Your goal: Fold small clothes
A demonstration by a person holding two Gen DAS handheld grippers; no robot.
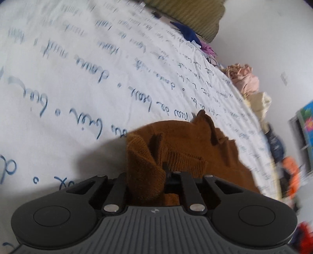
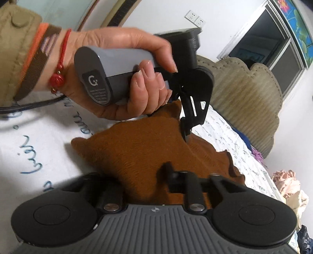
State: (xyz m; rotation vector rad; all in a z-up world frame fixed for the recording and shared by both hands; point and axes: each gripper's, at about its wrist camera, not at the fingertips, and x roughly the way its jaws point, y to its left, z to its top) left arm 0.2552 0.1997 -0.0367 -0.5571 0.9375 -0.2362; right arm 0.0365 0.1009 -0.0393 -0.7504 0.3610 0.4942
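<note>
A rust-brown knitted garment is seen bunched on a white bedsheet printed with blue cursive script, and it is held from two sides. In the left wrist view, the left gripper is closed on a thick ribbed fold of the knit, which fills the space between its black fingers. In the right wrist view, the right gripper is likewise clamped on the brown fabric, which is drawn up between its fingers and stretched toward the other tool.

No container is shown. A "G" logo is printed on the grey butt end of the left gripper's handle, which is grasped by the person's left hand; a red cord bracelet with a red bead is worn at the wrist, below a khaki quilted sleeve. The script on the sheet is too blurred to be read with certainty.

Along the far edge of the bed, a beige tufted headboard is seen, and beside the sheet a pile of other clothes is gathered: a crumpled pale pink cloth, a cream piece and an orange item. Two white wall sockets and a dark window are visible behind.
</note>
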